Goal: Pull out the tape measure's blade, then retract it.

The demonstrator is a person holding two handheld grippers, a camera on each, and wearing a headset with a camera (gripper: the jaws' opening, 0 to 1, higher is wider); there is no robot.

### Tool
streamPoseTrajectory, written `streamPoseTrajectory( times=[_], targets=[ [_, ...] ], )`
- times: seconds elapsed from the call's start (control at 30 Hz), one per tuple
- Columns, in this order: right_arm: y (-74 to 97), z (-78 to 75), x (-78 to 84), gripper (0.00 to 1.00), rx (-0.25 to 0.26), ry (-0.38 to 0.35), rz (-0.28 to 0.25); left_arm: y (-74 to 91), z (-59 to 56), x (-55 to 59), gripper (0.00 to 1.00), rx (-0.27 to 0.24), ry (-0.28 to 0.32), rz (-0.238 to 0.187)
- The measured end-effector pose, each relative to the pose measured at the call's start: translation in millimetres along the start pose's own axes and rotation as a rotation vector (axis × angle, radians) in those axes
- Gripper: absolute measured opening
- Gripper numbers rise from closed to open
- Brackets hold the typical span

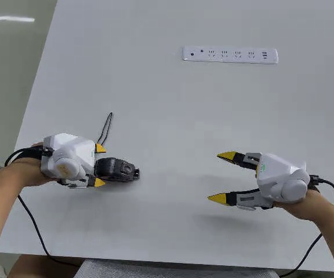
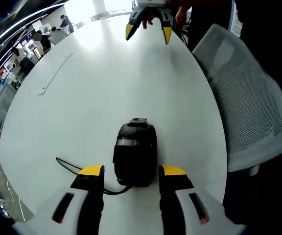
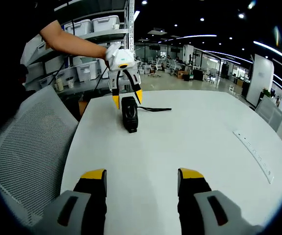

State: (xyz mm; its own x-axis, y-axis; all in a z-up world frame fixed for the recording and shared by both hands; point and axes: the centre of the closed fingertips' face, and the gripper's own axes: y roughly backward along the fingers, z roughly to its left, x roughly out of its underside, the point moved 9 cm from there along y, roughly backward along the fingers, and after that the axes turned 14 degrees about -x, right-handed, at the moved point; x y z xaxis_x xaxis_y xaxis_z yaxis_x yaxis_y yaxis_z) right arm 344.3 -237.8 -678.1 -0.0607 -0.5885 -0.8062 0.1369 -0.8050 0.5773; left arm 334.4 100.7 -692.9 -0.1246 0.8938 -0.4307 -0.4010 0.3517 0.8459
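Observation:
A black tape measure (image 1: 118,169) lies on the white table (image 1: 173,116) at the left, its thin black wrist cord (image 1: 106,126) trailing behind. My left gripper (image 1: 100,165) is open, with its yellow-tipped jaws straddling the rear of the tape measure (image 2: 135,154) and a small gap on each side. No blade shows outside the case. My right gripper (image 1: 222,176) is open over bare table at the right, about a hand's width of table away from the case, and points toward it. In the right gripper view the tape measure (image 3: 129,115) sits under the left gripper (image 3: 127,99).
A white power strip (image 1: 229,55) lies at the far side of the table. A grey mesh chair (image 2: 248,98) stands at the table's near edge. Wide bare tabletop separates the grippers. Cables run from both grippers off the near edge.

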Motion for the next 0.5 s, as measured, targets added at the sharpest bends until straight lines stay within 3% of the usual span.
streamPoseTrajectory(
  times=[0.23,0.5],
  targets=[
    [-30.2,-9.6,-8.6,0.52,-0.050,0.026,-0.001,-1.6,-0.7,-6.3,0.36,0.005,-0.037,-0.003],
    [-66.0,-16.4,-14.9,0.50,-0.117,0.061,0.018,-10.5,-2.1,-2.4,0.34,0.028,-0.046,-0.018]
  ],
)
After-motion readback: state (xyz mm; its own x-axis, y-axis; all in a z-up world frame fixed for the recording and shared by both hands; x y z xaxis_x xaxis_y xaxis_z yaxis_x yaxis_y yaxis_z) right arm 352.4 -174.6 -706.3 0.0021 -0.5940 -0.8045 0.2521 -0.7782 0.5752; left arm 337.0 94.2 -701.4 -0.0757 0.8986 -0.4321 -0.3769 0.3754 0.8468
